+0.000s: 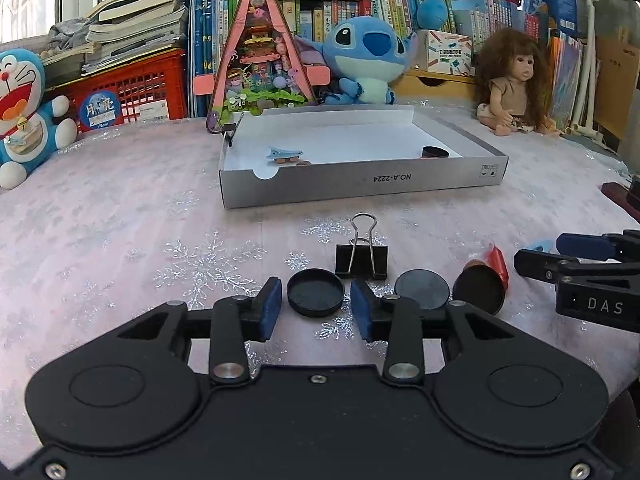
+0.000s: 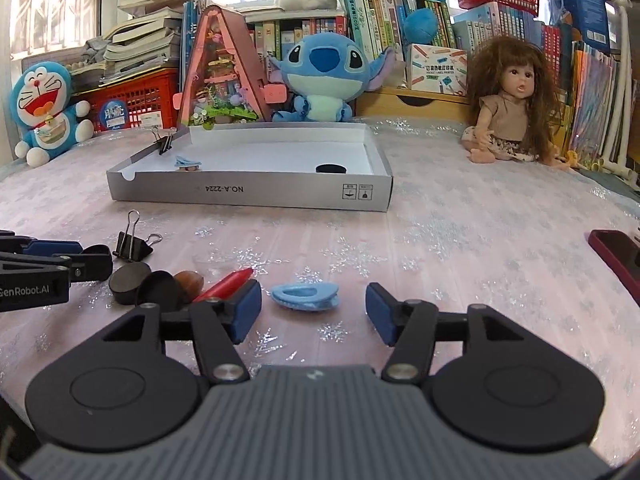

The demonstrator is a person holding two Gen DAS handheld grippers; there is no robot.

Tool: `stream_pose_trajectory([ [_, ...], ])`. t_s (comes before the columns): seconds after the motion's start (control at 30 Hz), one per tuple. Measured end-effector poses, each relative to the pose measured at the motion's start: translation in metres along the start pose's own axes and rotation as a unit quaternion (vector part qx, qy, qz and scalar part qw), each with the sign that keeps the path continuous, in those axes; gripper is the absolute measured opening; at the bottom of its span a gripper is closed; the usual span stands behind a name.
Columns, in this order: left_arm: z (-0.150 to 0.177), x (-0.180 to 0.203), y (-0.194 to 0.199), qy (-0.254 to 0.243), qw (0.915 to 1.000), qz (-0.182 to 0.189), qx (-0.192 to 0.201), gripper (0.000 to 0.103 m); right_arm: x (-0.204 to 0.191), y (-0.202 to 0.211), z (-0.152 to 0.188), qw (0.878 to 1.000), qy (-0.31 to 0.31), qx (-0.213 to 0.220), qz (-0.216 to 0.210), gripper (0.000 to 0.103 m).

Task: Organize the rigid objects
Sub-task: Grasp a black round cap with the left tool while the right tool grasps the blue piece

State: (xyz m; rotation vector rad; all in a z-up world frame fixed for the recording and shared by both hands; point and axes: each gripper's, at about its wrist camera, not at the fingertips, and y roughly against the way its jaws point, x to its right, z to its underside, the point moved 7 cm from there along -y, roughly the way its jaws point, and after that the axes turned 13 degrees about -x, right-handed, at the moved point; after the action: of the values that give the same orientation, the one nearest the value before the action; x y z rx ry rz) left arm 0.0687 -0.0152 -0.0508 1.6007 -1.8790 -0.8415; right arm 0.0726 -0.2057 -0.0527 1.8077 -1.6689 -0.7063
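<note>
- A cluttered study backs the scene: shelves of books, plush toys and a doll point(image 2: 506, 106) line the far edge of a table point(image 2: 460, 240) spread with a pale pink snowflake cloth.
- A shallow grey cardboard box point(image 2: 256, 196) sits mid-table, its open side up; it seems to serve as the collecting tray, since a small blue clip point(image 2: 187, 163) and a black round cap point(image 2: 330, 169) already lie inside, and a binder clip point(image 2: 163, 141) is pinched onto its left wall.
- The loose items wait in a row near the front edge: a black lid point(image 1: 315, 293), a black binder clip point(image 1: 362, 258) just behind it, a black disc point(image 1: 422, 289), a tipped dark cylinder point(image 1: 480, 290) with a red piece point(image 1: 500, 262) beside it, and a blue oval piece point(image 2: 305, 297) further right.
- The left gripper point(image 1: 316, 306) hovers low with its jaws partly open on either side of the black lid; the blue pads point(image 1: 272, 300) stand clear of its rim, so nothing is gripped.
- The right gripper point(image 2: 313, 307) has its jaws spread wider, straddling the blue oval piece without touching it, holding nothing.
- Each claw looks lined up on its own item, probably so both can go to the box together.
</note>
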Motion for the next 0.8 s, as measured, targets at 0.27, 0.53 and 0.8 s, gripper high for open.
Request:
stream_pose_trajectory([
  [0.27,-0.003,-0.003,-0.002,0.019,0.9997,0.016,-0.003,0.03,-0.006,0.0,0.001,1.0,0.006,0.001,-0.008,0.057],
  [0.53,-0.006,-0.003,0.001,0.017,0.9997,0.015,0.001,0.03,-0.011,0.003,0.0,1.0,0.021,0.006,-0.008,0.042],
  [0.8,-0.014,-0.001,0.007,0.018,0.9997,0.012,0.013,0.03,-0.01,0.004,-0.005,1.0,0.023,0.011,-0.004,0.042],
])
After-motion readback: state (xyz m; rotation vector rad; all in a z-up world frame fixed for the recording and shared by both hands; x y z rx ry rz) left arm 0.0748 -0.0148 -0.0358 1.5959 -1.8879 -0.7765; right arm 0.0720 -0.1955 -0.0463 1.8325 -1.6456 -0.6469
